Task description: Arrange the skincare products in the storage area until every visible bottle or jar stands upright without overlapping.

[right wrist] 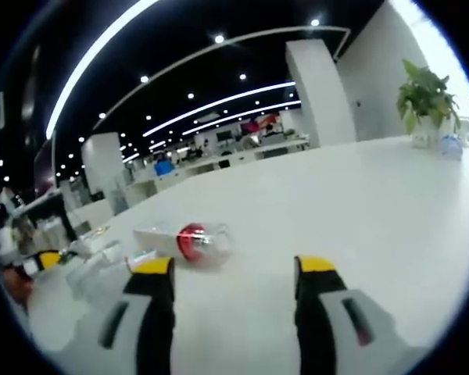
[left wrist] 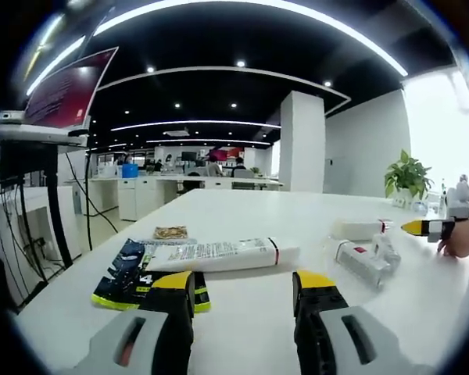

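White tube (left wrist: 223,255) lying flat just beyond left gripper (left wrist: 244,283); both jaws wide, empty.

Left claw (left wrist: 245,293): jaws parted wide, nothing between them, held low and level. Right claw (right wrist: 234,277): jaws likewise apart and empty; its yellow tip enters the left gripper view, a hand (left wrist: 460,238) behind it.

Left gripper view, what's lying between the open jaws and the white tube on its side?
Bare white table between the left gripper and the white tube; a dark packet lies off to the left.
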Demonstrator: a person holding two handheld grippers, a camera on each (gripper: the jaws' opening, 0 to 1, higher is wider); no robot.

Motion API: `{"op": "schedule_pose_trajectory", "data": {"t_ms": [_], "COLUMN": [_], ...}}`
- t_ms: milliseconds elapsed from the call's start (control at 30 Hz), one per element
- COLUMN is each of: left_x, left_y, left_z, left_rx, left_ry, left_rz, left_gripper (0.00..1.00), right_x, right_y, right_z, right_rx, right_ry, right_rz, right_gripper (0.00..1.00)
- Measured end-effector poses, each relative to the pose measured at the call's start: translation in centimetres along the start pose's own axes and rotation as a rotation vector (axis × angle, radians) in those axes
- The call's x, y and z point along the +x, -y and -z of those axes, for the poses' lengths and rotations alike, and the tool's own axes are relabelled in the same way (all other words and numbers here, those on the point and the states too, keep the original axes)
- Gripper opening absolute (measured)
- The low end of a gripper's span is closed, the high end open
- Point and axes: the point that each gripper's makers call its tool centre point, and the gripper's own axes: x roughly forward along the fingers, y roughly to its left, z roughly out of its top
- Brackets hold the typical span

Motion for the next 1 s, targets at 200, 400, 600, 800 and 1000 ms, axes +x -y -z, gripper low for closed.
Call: {"op": "schedule_pose_trajectory", "data": {"t_ms": [200, 400, 600, 800, 1000], "left_x": [-0.07, -0.21, -0.29, -0.26, -0.16], "left_y": [0.01, 0.01, 0.14, 0.20, -0.09], "left_z": [0.03, -0.05, -0.03, 0.03, -0.18], "left_rx": [0.006, 0.007, 0.015, 0.023, -0.008], "left_ry": [0.003, 0.008, 0.004, -0.002, -0.003], "left_rz": [0.004, 0.004, 0.007, 0.008, -0.011], "left_gripper": [0.52, 0.52, 0.52, 0.52, 0.52], "right_x": [0.06, 0.01, -0.18, -0.35, -0.27], "right_y": [-0.11, -0.27, -0.34, -0.32, -0.68], "right_z": [0.13, 0.24, 0.18, -0.07, -0.02], "right_rx": [0.012, 0.012, 0.022, 0.023, 0.014], "right_ry": [-0.012, -0.023, -0.023, -0.017, -0.026], "right_rz": [-0.006, -0.009, -0.003, -0.003, -0.026], "right_gripper": [0.60, 0.60, 0.59, 0.57, 0.56]}}
